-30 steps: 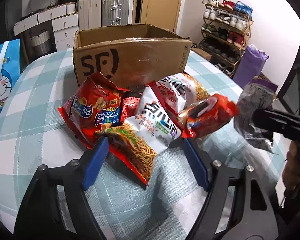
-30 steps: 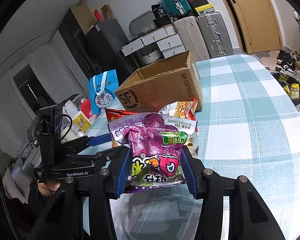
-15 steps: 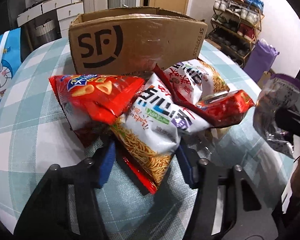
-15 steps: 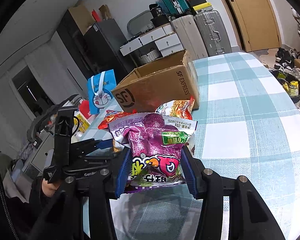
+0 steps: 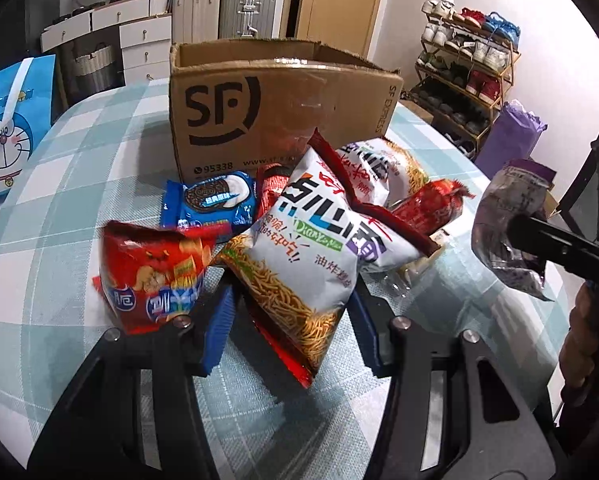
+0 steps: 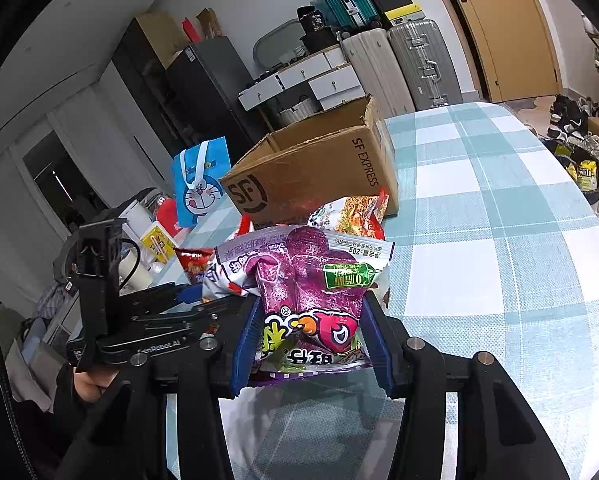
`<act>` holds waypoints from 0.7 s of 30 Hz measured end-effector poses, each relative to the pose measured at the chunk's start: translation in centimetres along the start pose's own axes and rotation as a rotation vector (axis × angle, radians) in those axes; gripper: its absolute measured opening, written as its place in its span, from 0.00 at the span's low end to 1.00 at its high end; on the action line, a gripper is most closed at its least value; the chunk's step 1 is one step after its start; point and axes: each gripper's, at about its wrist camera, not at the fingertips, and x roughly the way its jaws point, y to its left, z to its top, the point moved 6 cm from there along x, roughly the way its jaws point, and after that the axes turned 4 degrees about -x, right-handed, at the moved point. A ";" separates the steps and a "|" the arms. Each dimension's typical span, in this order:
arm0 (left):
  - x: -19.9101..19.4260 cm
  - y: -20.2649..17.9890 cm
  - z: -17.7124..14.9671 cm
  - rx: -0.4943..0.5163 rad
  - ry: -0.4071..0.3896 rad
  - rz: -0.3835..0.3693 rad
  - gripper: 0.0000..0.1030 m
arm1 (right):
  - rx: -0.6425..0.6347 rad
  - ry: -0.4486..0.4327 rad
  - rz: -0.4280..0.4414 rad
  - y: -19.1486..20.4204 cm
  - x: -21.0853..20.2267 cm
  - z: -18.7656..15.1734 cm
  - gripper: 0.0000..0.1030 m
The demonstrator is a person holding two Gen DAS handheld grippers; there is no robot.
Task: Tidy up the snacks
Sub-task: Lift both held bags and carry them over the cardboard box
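Note:
My left gripper [image 5: 289, 326] is shut on a white noodle snack bag [image 5: 311, 236] and holds it lifted off the table. A red chip bag [image 5: 151, 276] rests against its left finger. A blue Oreo pack [image 5: 215, 200], a second noodle bag [image 5: 379, 172] and a red packet [image 5: 431, 204] lie before the open SF cardboard box [image 5: 275, 104]. My right gripper [image 6: 311, 344] is shut on a purple snack bag [image 6: 307, 288], held above the table; this bag also shows at the right of the left wrist view [image 5: 511, 220].
The table has a teal and white checked cloth [image 6: 499, 240]. A blue Doraemon gift bag [image 5: 7, 128] stands at its left edge. Suitcases [image 5: 247, 8], drawers and a shoe rack [image 5: 467, 64] stand beyond the table.
My left gripper has closed on the white noodle bag and raised it. The red chip bag slid down to the left and uncovered the Oreo pack. My right gripper holds still.

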 end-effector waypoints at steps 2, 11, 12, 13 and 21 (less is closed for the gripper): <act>-0.7 0.0 0.0 -0.002 -0.012 -0.004 0.49 | -0.003 -0.008 0.001 0.1 -0.1 0.1 0.48; -4.2 0.1 1.3 -0.014 -0.081 -0.020 0.49 | -0.012 -0.051 -0.023 0.2 -0.6 1.8 0.48; -4.6 0.2 1.5 -0.017 -0.088 -0.019 0.49 | -0.013 -0.053 -0.024 0.2 -0.5 2.1 0.48; -4.9 0.3 1.8 -0.020 -0.095 -0.017 0.49 | -0.013 -0.055 -0.026 0.3 -0.5 2.3 0.48; -7.4 1.5 5.2 -0.051 -0.156 -0.008 0.49 | -0.040 -0.079 -0.033 1.3 -0.2 5.5 0.48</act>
